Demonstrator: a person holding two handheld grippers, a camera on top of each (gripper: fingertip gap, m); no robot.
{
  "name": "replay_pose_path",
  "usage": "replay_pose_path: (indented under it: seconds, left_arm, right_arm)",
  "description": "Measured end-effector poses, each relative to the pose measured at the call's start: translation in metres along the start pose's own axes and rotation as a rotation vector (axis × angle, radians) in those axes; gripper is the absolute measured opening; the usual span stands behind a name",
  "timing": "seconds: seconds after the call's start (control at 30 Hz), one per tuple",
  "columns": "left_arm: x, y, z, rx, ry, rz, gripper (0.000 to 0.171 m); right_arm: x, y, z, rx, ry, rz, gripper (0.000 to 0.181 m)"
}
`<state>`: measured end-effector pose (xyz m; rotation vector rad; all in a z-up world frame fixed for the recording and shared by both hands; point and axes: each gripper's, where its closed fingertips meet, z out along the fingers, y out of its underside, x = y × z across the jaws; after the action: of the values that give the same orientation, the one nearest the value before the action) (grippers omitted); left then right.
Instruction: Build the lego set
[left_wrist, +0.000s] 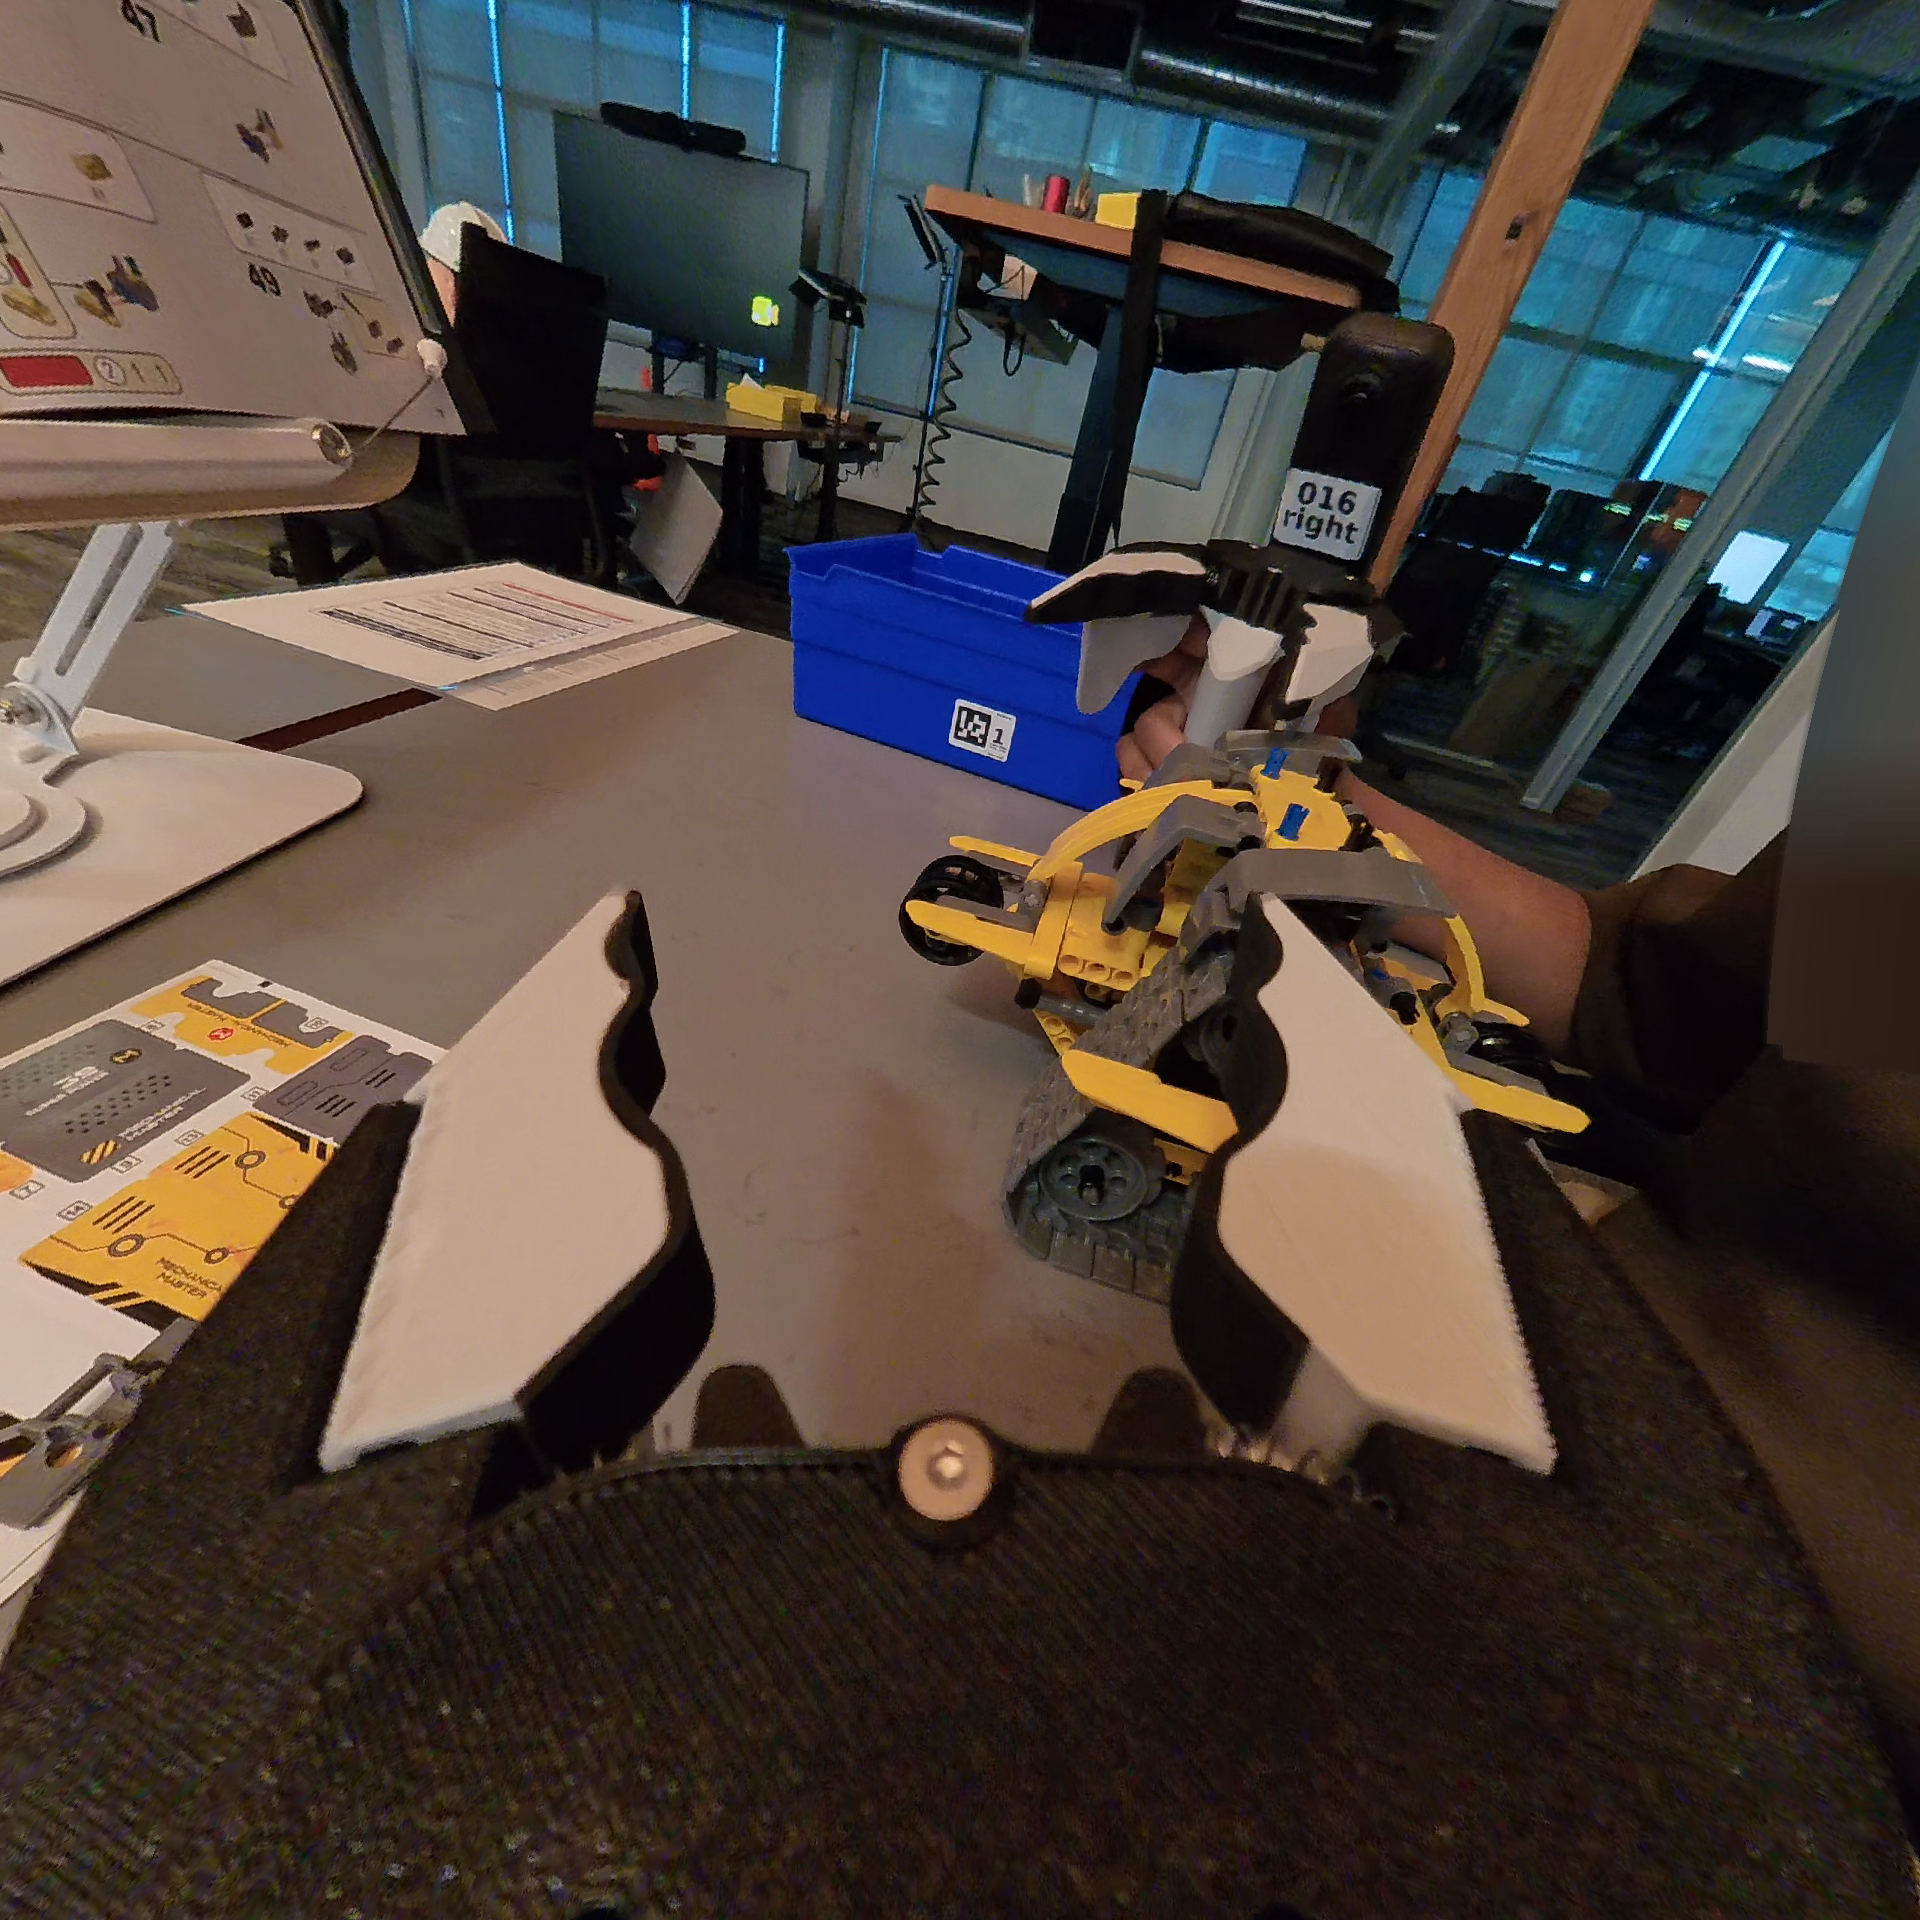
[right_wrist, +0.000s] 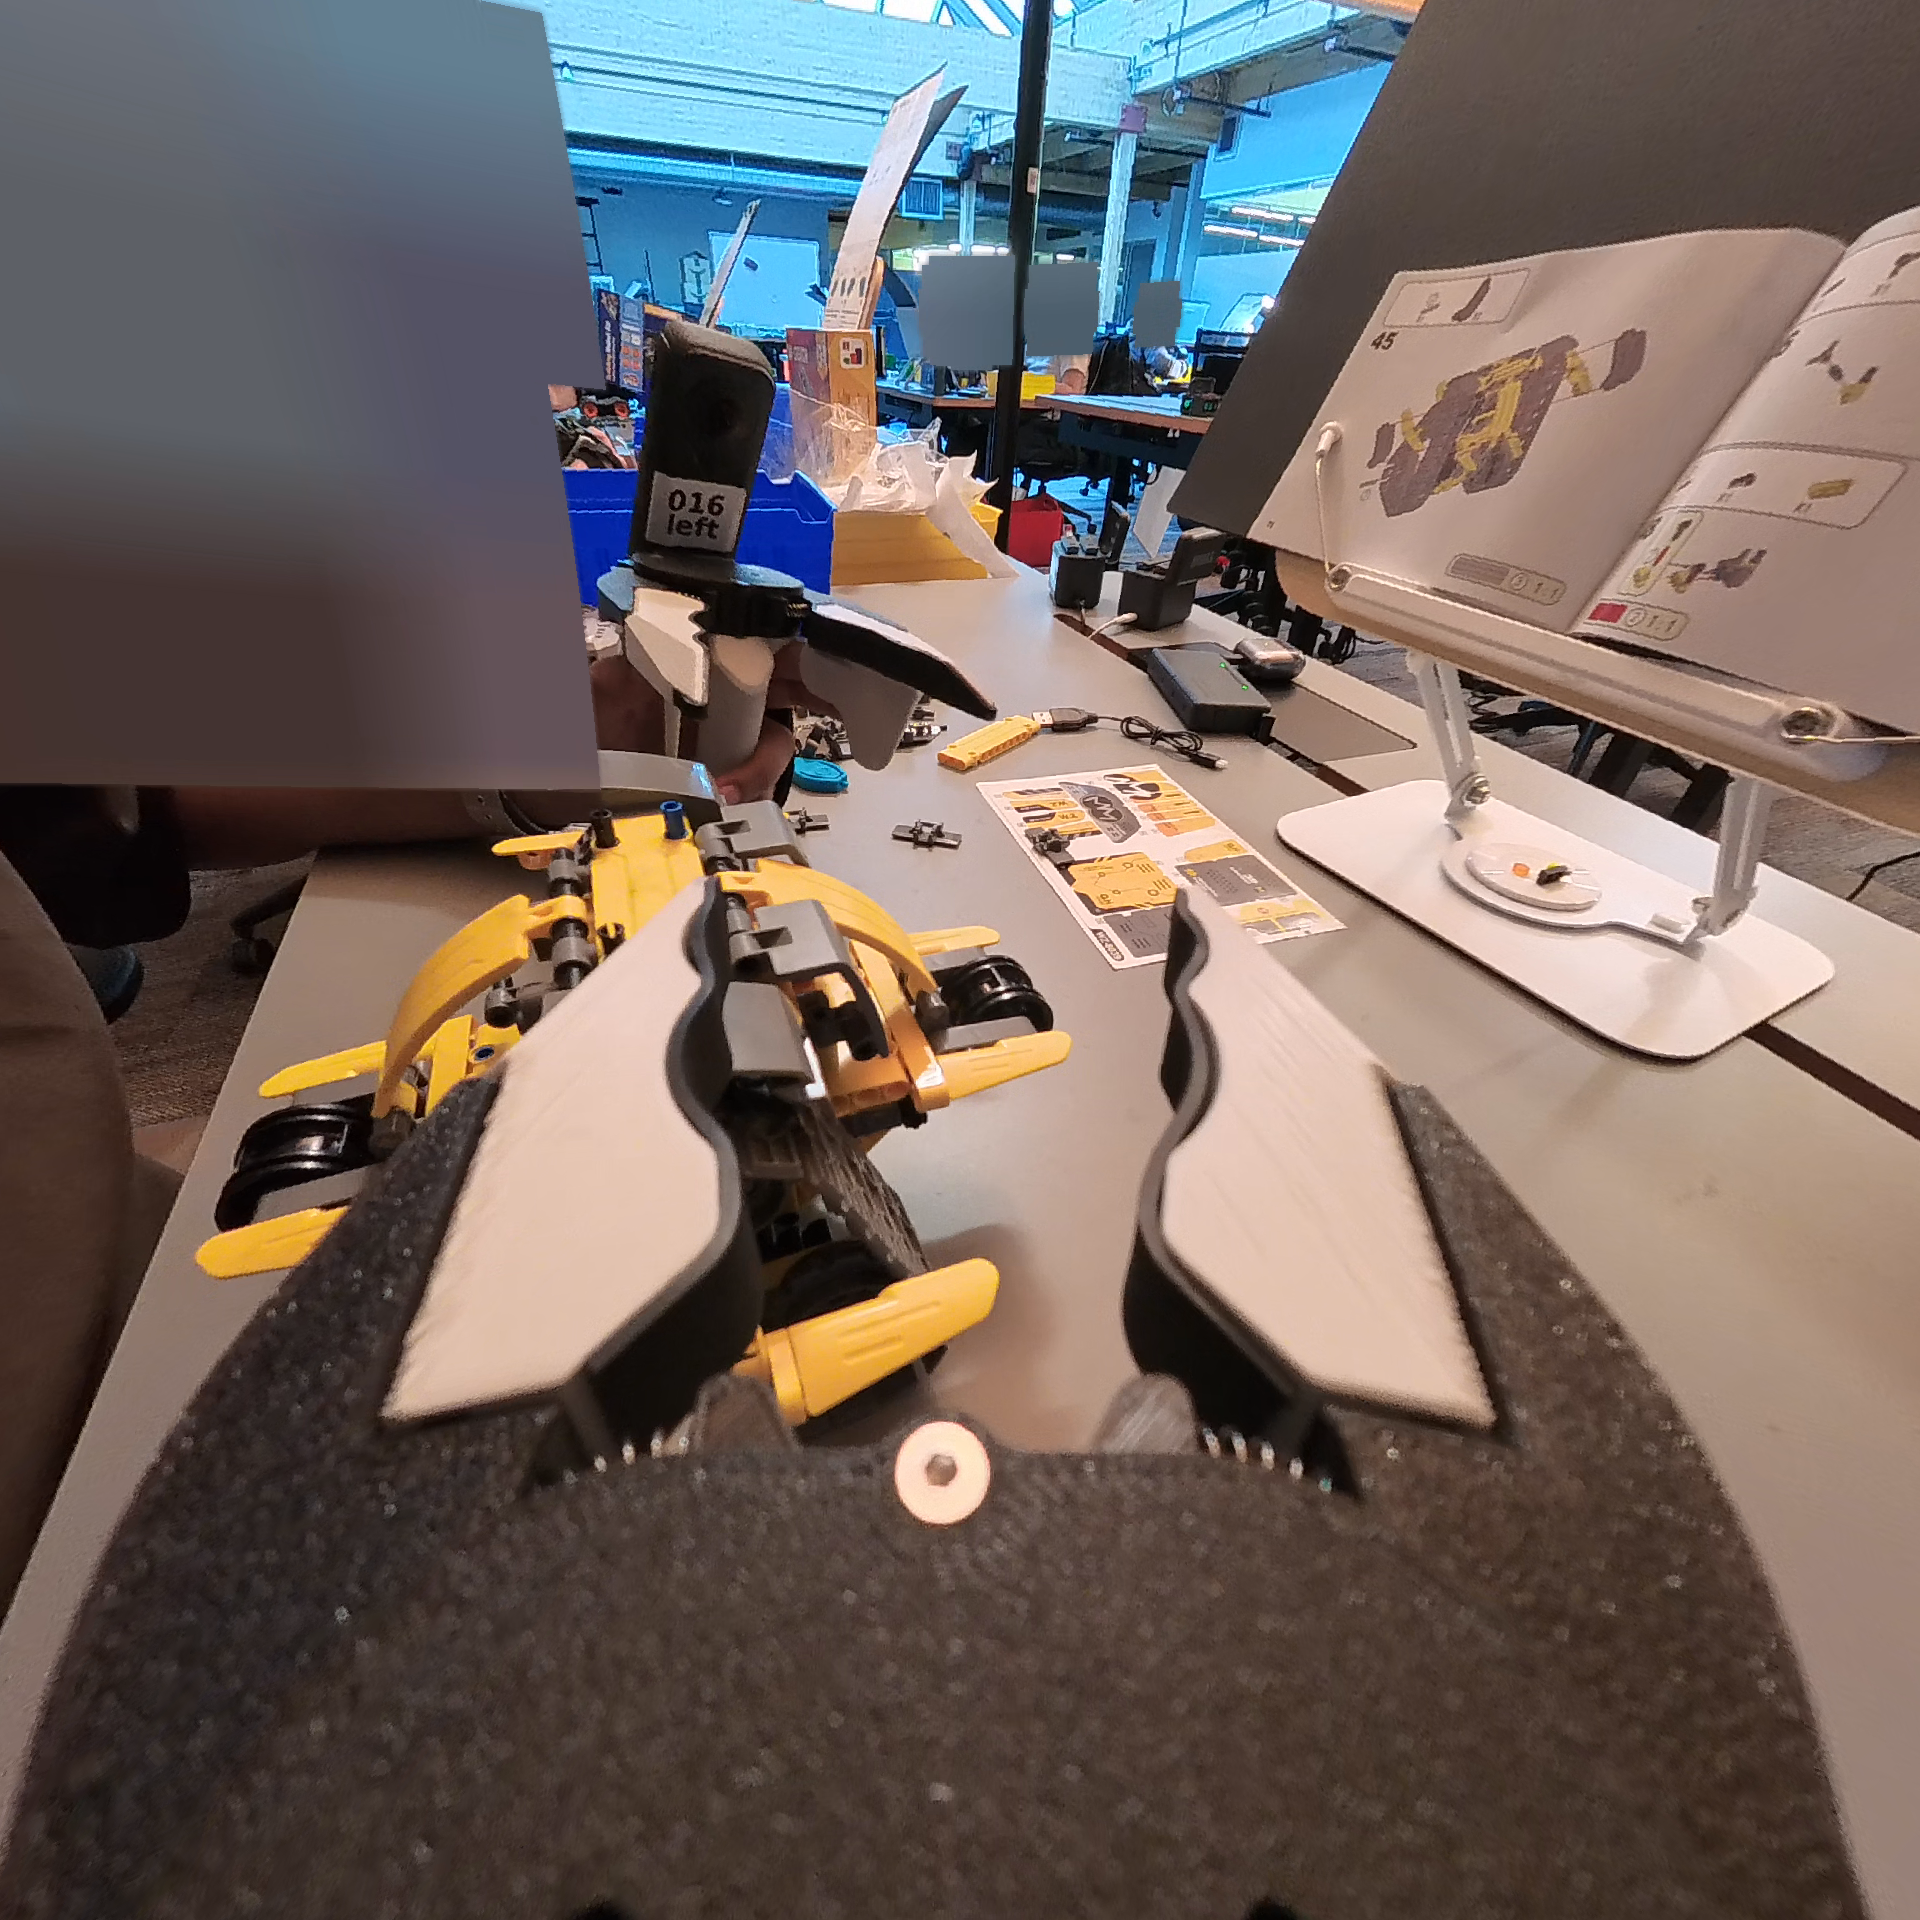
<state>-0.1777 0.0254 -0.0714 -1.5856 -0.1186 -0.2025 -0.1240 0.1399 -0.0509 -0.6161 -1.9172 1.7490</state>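
Observation:
A yellow and grey brick-built tracked vehicle model lies on the grey table. My left gripper is open with bare table between its jaws. Its right finger overlaps the model's near side; I cannot tell if they touch. My right gripper is open too. Its left finger covers part of the model, and a yellow blade of the model lies in the jaw gap. Each gripper shows in the other's view, upright and open: the right one behind the model, the left one beyond it.
A blue bin stands behind the model. An open instruction booklet rests on a white stand. A sticker sheet, small loose pieces, an orange beam and black boxes with a cable lie on the table.

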Motion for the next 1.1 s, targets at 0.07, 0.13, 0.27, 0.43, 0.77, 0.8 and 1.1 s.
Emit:
replay_pose_path:
  seconds: [0.07, 0.13, 0.27, 0.43, 0.77, 0.8, 1.1]
  left_arm:
    - [0.000, 0.000, 0.000, 0.000, 0.000, -0.002, 0.107]
    - [0.000, 0.000, 0.000, 0.001, 0.000, -0.002, 0.107]
    - [0.000, 0.000, 0.000, 0.003, 0.001, -0.003, 0.108]
    - [0.000, 0.000, 0.000, 0.003, 0.003, -0.004, 0.108]
    - [0.001, 0.000, 0.000, 0.001, 0.002, 0.000, 0.108]
    - [0.001, 0.000, 0.000, 0.003, 0.003, -0.003, 0.108]
    - [-0.009, -0.002, -0.006, 0.012, -0.044, 0.020, 0.106]
  right_arm:
    - [0.000, -0.001, 0.000, 0.002, 0.003, 0.000, 0.082]
    - [0.001, -0.002, -0.001, 0.008, 0.003, 0.002, 0.082]
    - [0.002, -0.005, -0.003, 0.024, 0.003, 0.009, 0.082]
    - [0.004, -0.008, -0.006, 0.042, 0.006, 0.017, 0.081]
    - [0.005, -0.014, -0.013, 0.071, 0.008, 0.012, 0.074]
    - [-0.001, -0.018, -0.016, 0.084, -0.010, -0.026, 0.066]
    - [-0.064, -0.050, -0.048, 0.233, 0.336, -0.256, 0.000]
